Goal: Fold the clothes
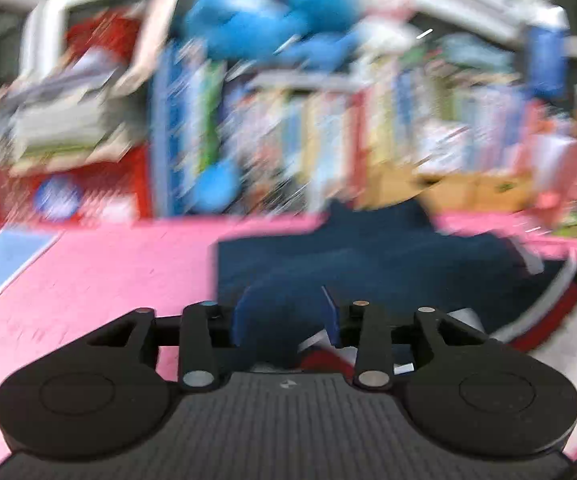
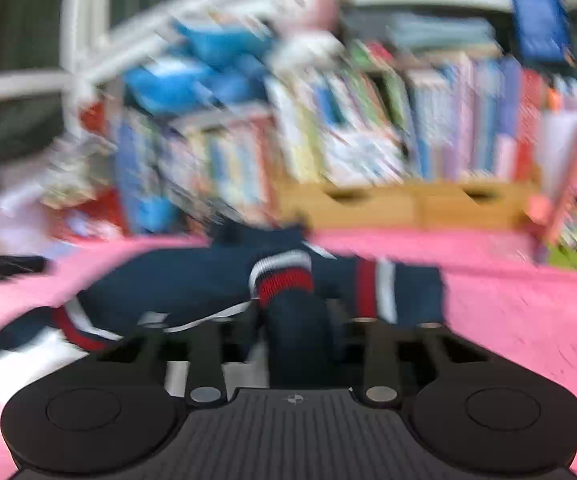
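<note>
Room backdrop: crowded bookshelf behind pink surface.
Pink cover; upright books; wooden drawers; white frame; blue plush on top; heavy blur.

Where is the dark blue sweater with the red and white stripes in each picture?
Left wrist view: the navy sweater lies right of centre on the pink cover, a fold of it between the left gripper fingers.
Right wrist view: the sweater spreads left of centre, its striped cuff bunched in the right gripper.
Shared landmark: the crowded bookshelf behind.
</note>
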A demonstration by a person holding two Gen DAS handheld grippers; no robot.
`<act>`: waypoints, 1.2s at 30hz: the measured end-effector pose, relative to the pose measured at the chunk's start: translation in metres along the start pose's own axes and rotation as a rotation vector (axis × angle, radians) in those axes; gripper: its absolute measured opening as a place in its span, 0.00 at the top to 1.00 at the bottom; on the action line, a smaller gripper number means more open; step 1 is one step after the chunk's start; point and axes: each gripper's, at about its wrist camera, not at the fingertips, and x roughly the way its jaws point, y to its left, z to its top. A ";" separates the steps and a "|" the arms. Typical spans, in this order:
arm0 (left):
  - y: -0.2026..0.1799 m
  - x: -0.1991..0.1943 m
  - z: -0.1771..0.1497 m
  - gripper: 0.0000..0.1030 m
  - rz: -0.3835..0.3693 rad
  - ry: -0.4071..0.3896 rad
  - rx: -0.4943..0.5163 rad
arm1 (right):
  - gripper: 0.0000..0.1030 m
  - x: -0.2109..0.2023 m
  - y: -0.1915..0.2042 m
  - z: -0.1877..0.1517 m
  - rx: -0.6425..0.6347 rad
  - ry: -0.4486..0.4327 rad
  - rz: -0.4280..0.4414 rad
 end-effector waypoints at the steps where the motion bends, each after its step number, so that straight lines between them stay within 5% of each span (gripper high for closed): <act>1: 0.006 0.001 -0.004 0.39 -0.027 0.038 -0.021 | 0.50 0.012 -0.001 -0.004 -0.014 0.064 -0.055; 2: 0.013 0.004 -0.009 0.25 -0.090 0.076 -0.042 | 0.46 0.021 -0.001 -0.007 -0.027 0.124 -0.083; 3: 0.016 0.004 -0.013 0.01 -0.158 0.098 -0.053 | 0.31 0.024 -0.001 -0.011 -0.036 0.159 -0.065; 4: 0.016 0.004 -0.017 0.00 -0.206 0.101 -0.041 | 0.17 0.019 -0.003 -0.016 -0.041 0.146 -0.012; 7: 0.007 0.013 -0.020 0.00 -0.243 0.141 0.032 | 0.03 0.009 -0.007 -0.021 -0.068 0.097 0.105; 11: -0.015 0.037 -0.031 0.02 -0.211 0.232 0.104 | 0.03 0.023 -0.001 -0.020 -0.147 0.161 0.126; 13: -0.025 0.033 -0.038 0.23 -0.212 0.190 0.154 | 0.10 0.028 0.013 -0.026 -0.230 0.182 0.077; 17: -0.032 0.018 -0.046 0.32 -0.239 0.135 0.248 | 0.05 0.000 0.048 -0.031 -0.448 -0.022 -0.020; 19: -0.027 0.015 -0.050 0.32 -0.234 0.131 0.240 | 0.00 -0.008 0.064 -0.025 -0.523 -0.071 0.075; 22: -0.009 0.009 -0.058 0.30 -0.248 0.146 0.147 | 0.01 0.012 0.095 -0.024 -0.582 0.004 0.240; 24: 0.004 -0.001 -0.068 0.26 -0.243 0.149 0.098 | 0.12 0.033 0.112 -0.030 -0.601 0.081 0.272; 27: 0.021 -0.020 -0.076 0.23 -0.223 0.128 0.059 | 0.51 0.055 0.113 -0.031 -0.443 0.196 0.390; 29: 0.028 -0.031 -0.080 0.23 -0.222 0.111 0.043 | 0.61 0.054 0.113 -0.030 -0.391 0.207 0.401; 31: 0.030 -0.037 -0.079 0.23 -0.219 0.094 0.027 | 0.81 0.048 0.117 -0.029 -0.397 0.185 0.364; 36: 0.015 -0.055 -0.066 0.20 -0.305 -0.008 -0.004 | 0.86 0.042 0.136 -0.010 -0.415 0.087 0.268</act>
